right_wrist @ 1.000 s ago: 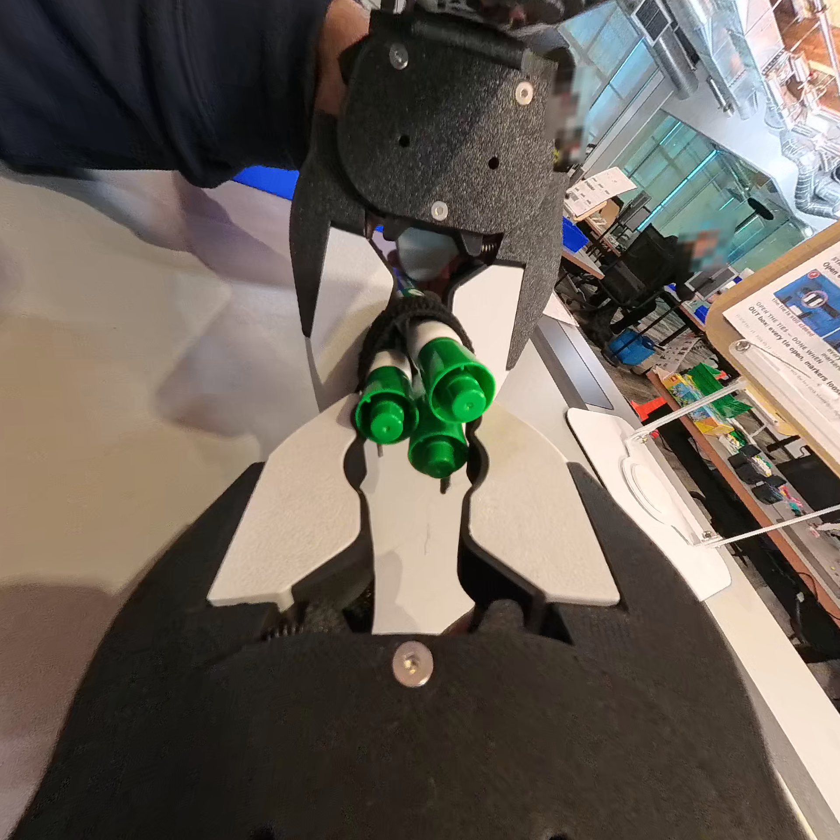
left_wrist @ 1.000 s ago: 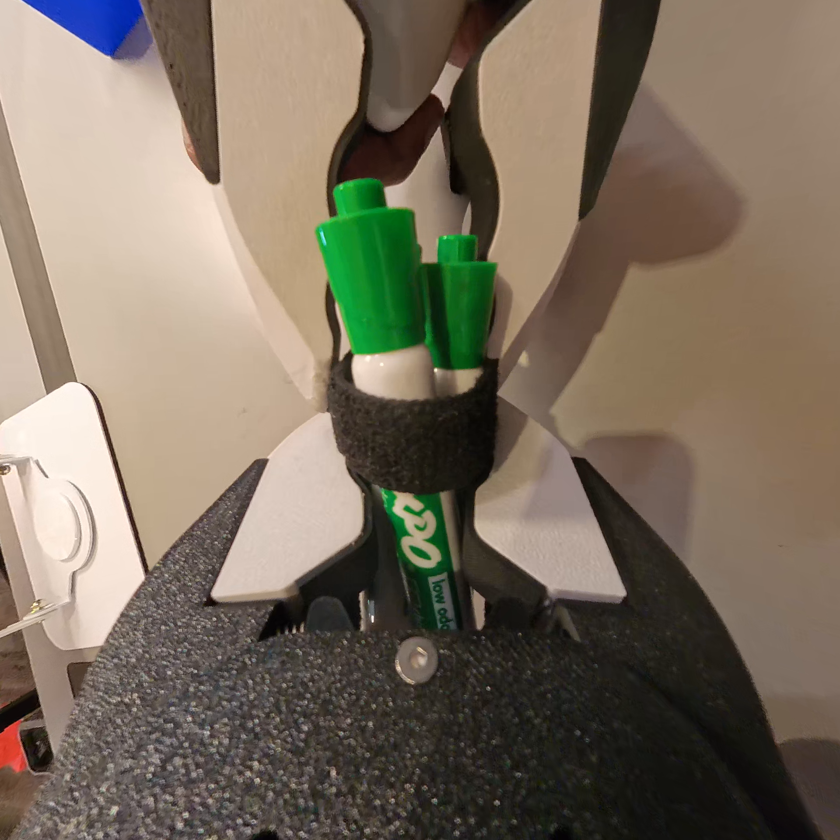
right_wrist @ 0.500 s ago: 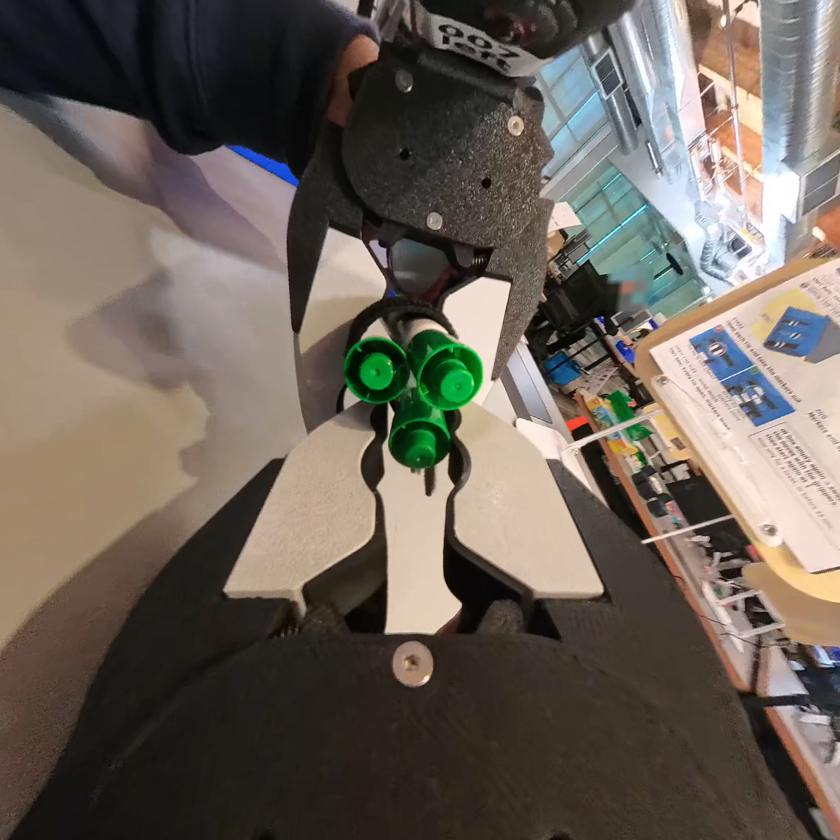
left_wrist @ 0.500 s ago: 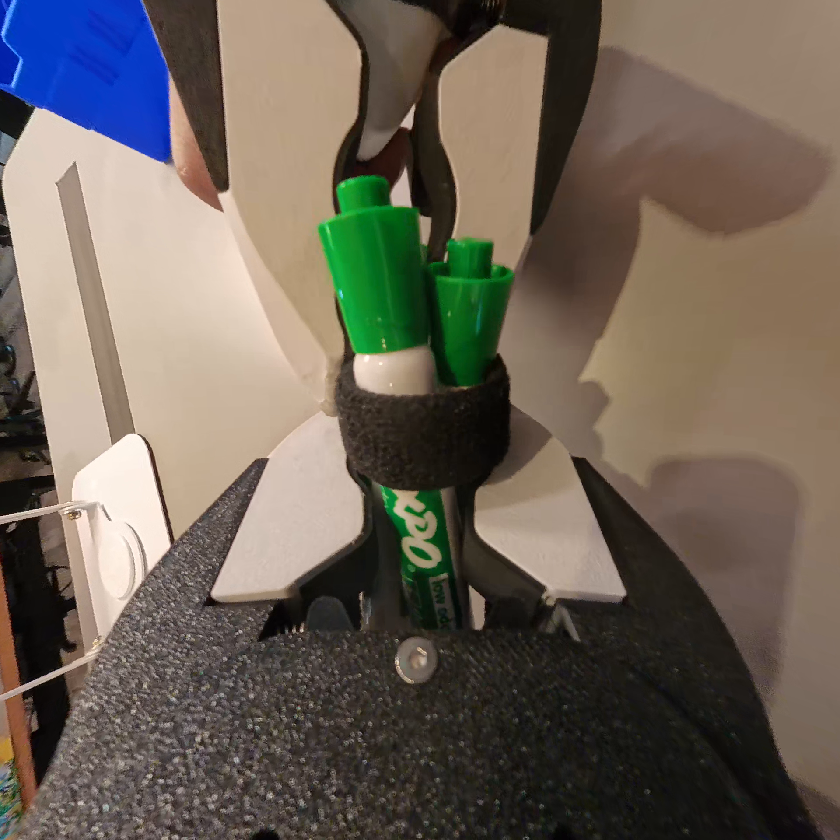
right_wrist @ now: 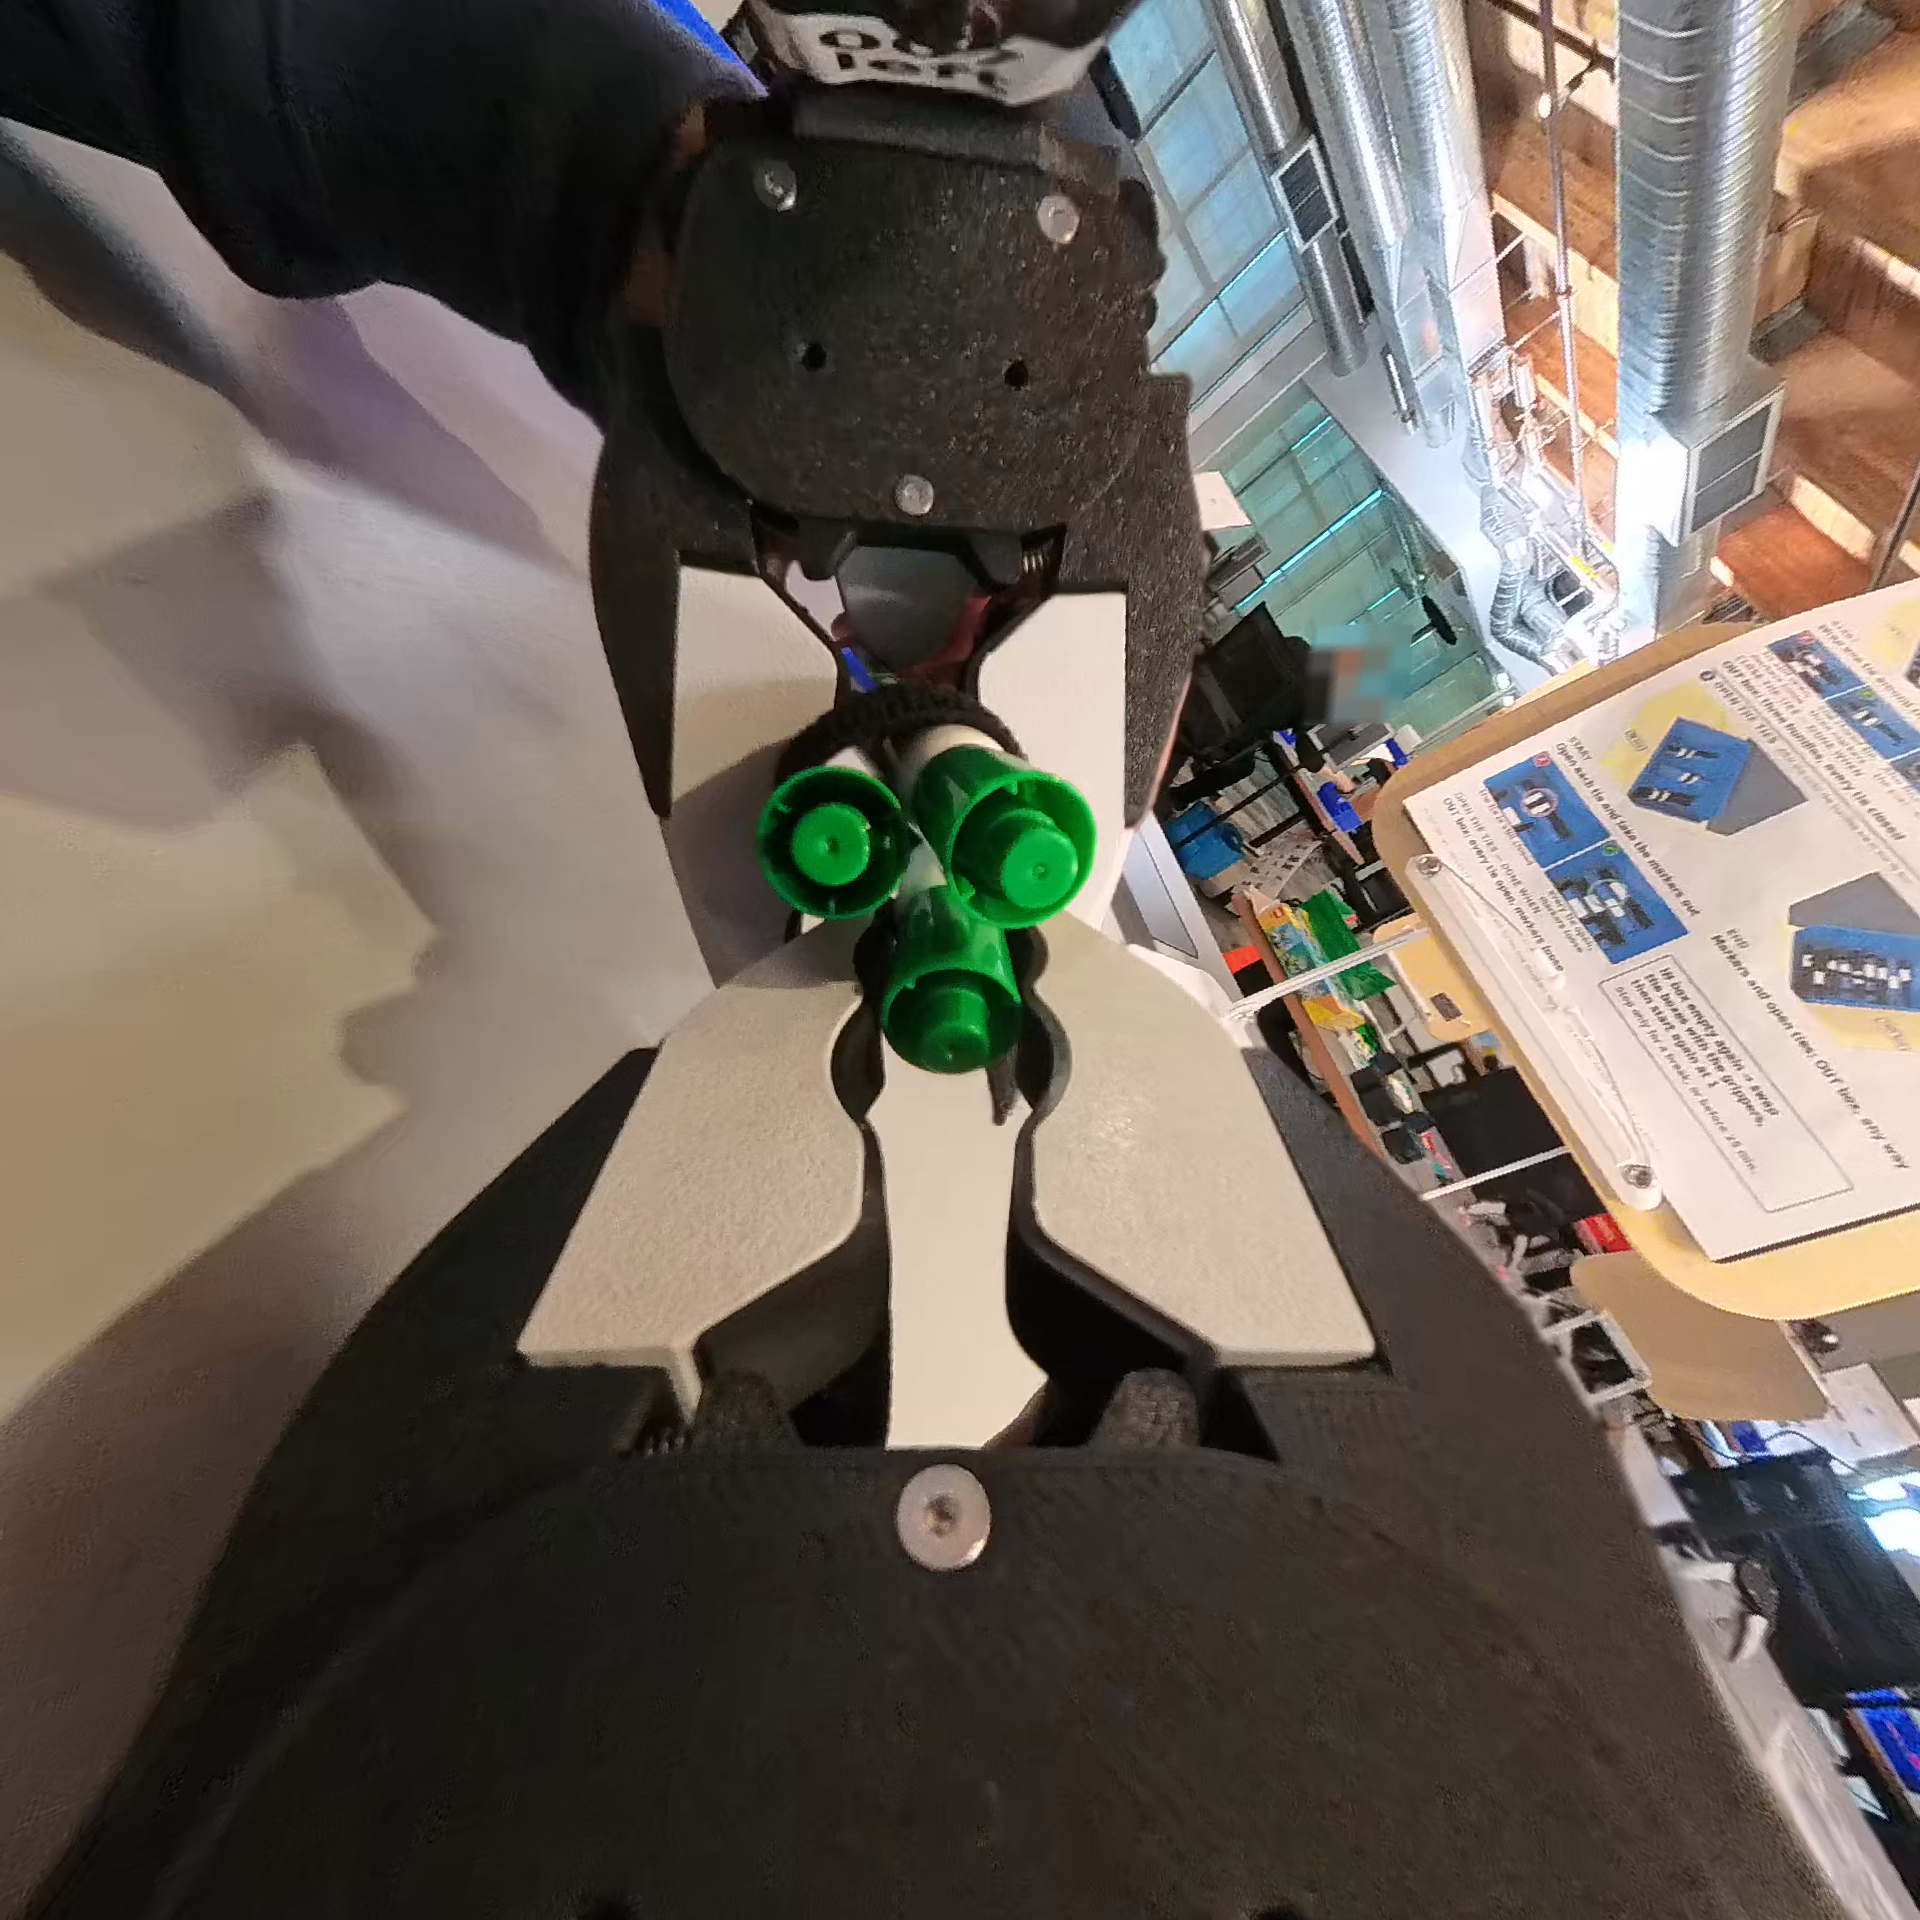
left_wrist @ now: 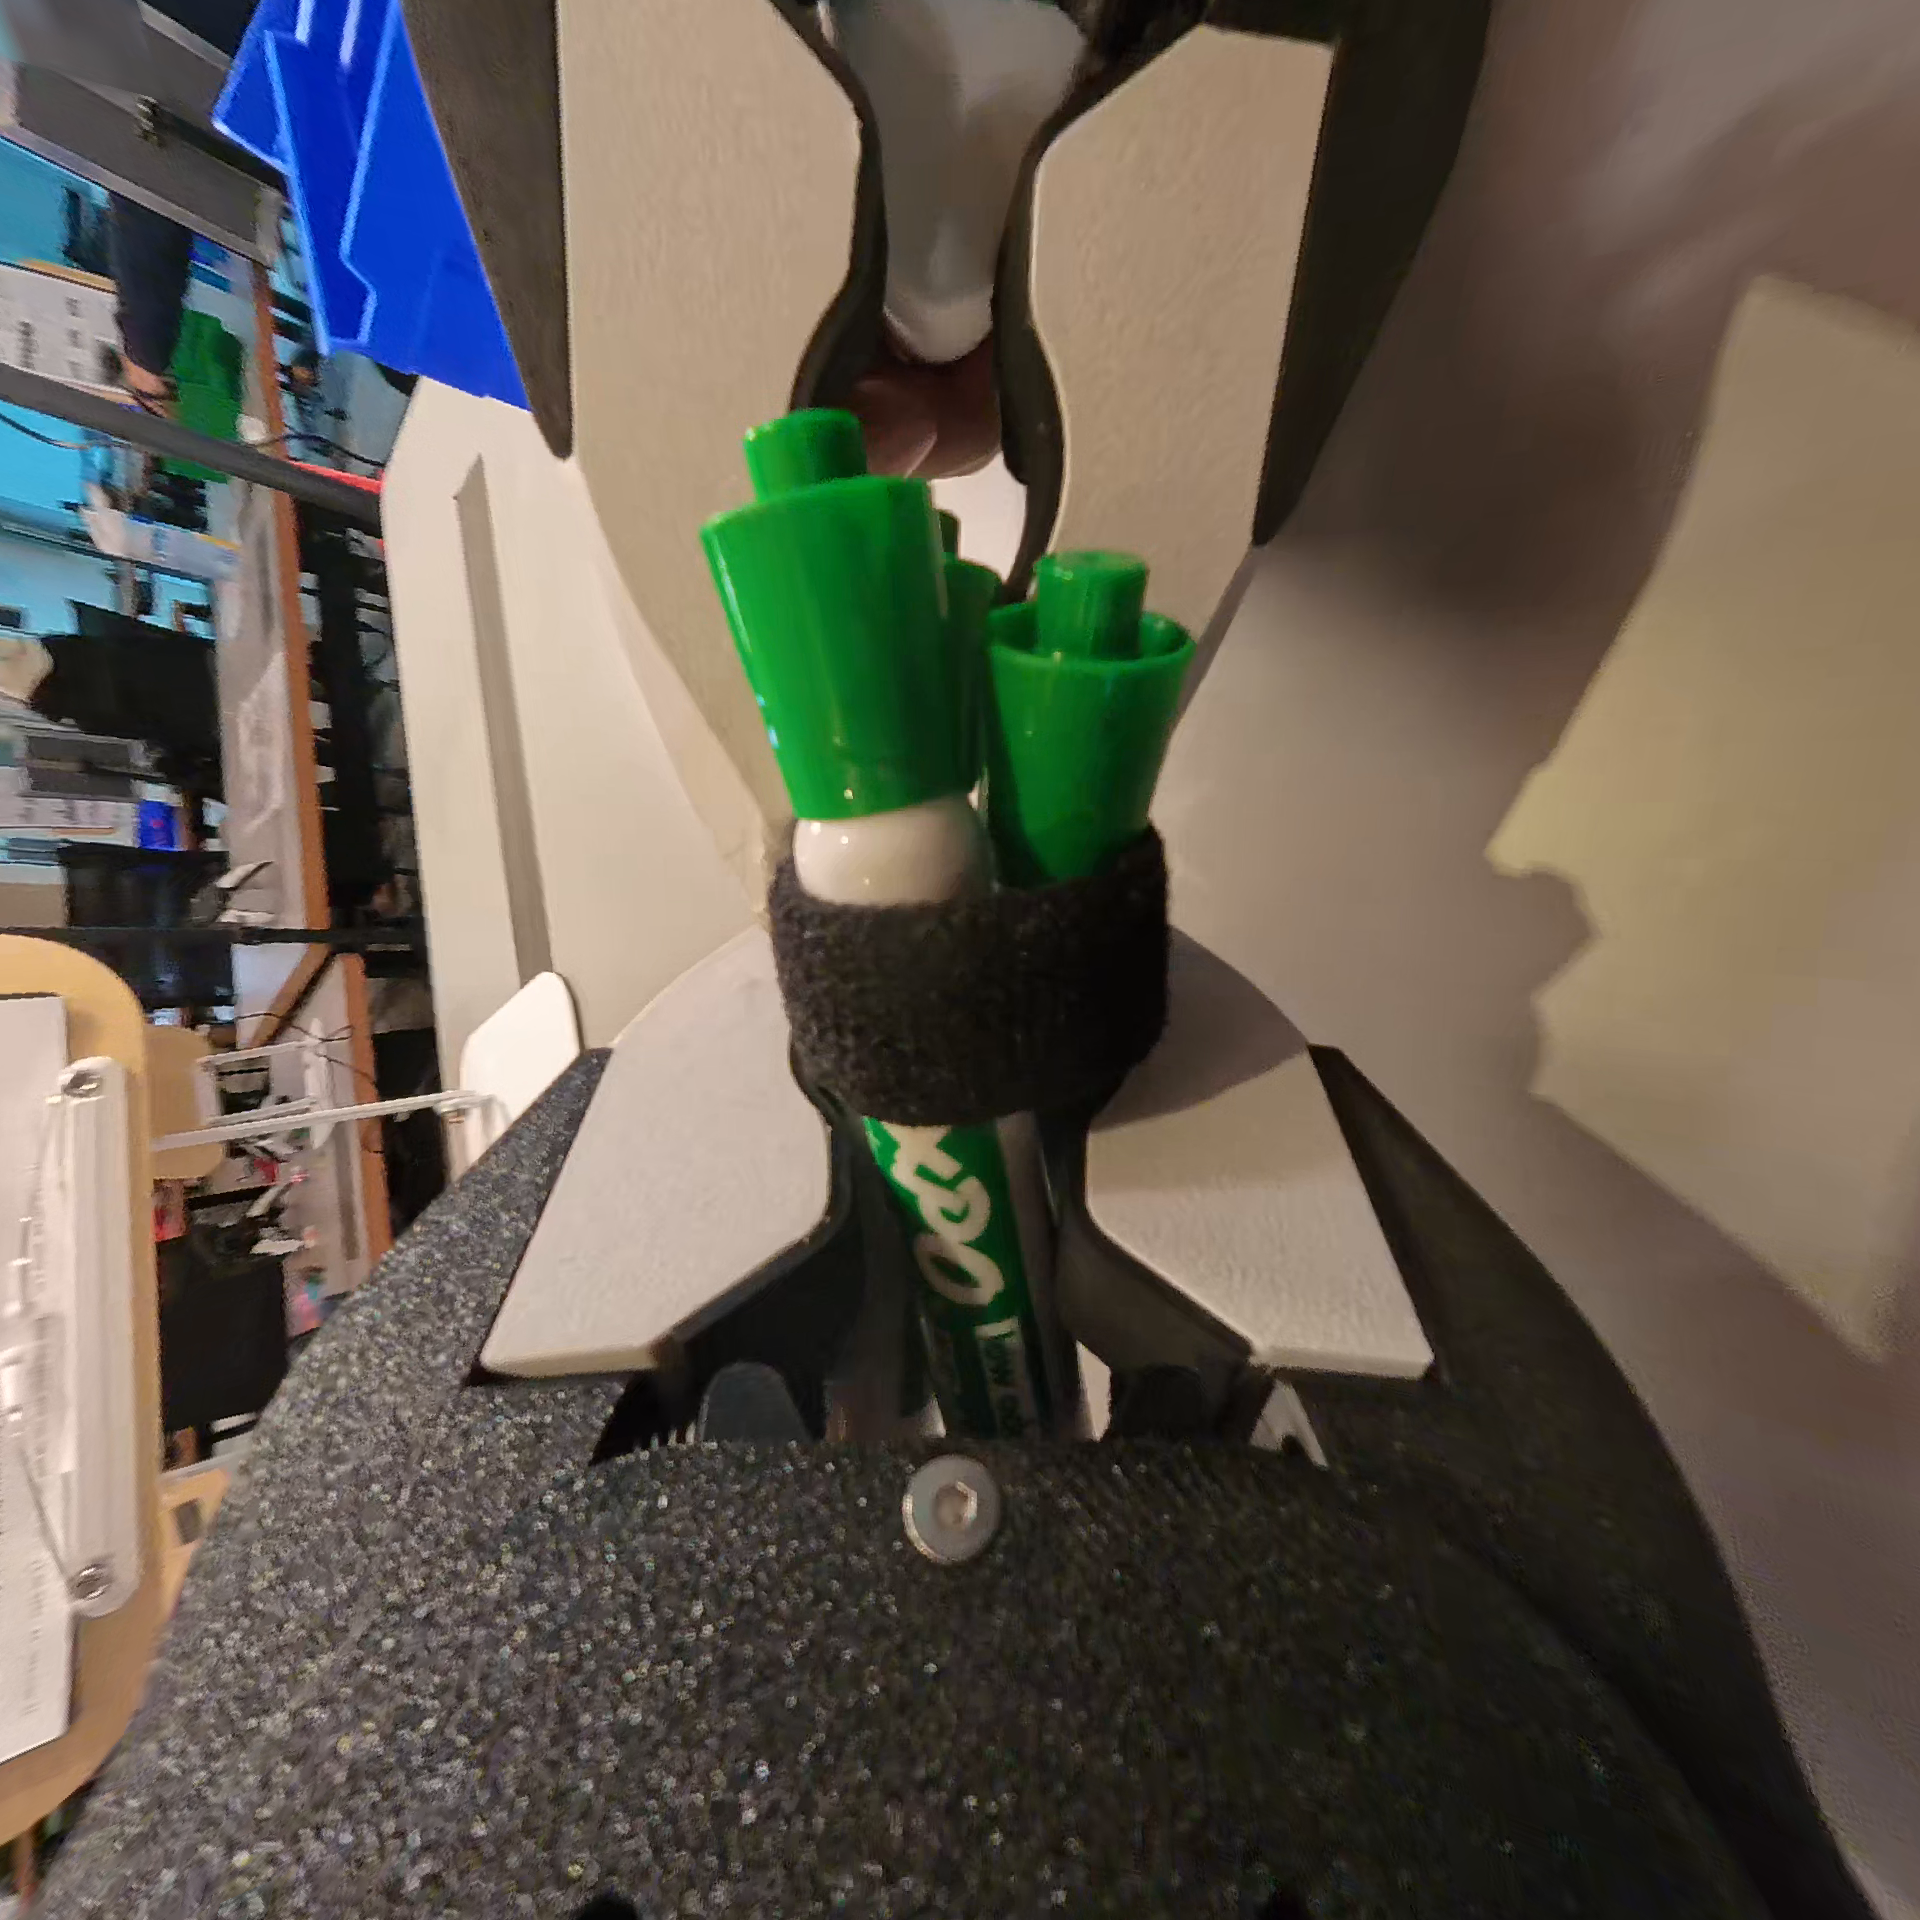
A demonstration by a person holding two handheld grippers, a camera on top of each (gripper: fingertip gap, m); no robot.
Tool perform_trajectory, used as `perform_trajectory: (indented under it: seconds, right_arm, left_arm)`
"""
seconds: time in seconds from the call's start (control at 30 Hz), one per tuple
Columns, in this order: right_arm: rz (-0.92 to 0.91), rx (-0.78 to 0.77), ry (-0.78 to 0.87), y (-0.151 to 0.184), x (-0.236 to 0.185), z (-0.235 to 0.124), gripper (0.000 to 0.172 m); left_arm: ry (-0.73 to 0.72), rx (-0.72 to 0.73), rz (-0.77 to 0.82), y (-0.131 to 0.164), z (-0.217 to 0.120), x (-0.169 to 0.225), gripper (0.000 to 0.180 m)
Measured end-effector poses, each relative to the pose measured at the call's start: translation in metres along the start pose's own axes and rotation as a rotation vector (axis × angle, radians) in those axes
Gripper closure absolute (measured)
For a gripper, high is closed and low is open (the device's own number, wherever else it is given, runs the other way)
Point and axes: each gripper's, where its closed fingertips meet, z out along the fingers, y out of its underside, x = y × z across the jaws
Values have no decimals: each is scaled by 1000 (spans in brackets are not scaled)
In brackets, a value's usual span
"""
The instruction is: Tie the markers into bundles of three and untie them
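Three green-capped markers (left_wrist: 842,665) are bundled with a black strap (left_wrist: 966,997). My left gripper (left_wrist: 966,987) is shut on the bundle at the strap, with the caps pointing away from it. In the right wrist view the left gripper (right_wrist: 914,717) faces me, and the caps (right_wrist: 831,852) point at the camera. My right gripper (right_wrist: 951,966) is shut on the cap of the lowest marker (right_wrist: 951,1003), its fingertips (right_wrist: 1081,997) on either side of it. In the left wrist view the right gripper (left_wrist: 961,540) comes from above, over the caps.
The white table (right_wrist: 260,935) lies below both grippers. A blue bin (left_wrist: 395,208) is at the upper left. A wooden board with an instruction sheet (right_wrist: 1714,935) stands to the right. A dark sleeve (right_wrist: 364,135) holds the left gripper. Across from one pair of fingers to the other is roughly 4 centimetres.
Both grippers have tilted and swung together with the bundle still between them. The right-hand marker's cap now sits lower in the strap. Neither grasp has opened.
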Motion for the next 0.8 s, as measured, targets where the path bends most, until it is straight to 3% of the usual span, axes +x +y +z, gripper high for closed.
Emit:
perform_trajectory:
  seconds: [0.03,0.8]
  right_arm:
    - [-7,1,7,0,1,-1,151]
    - [-161,48,142,-9,12,-17,152]
  left_arm:
    - [-20,0,13,-1,1,-2,137]
    - [-301,14,241,-24,-5,-27,137]
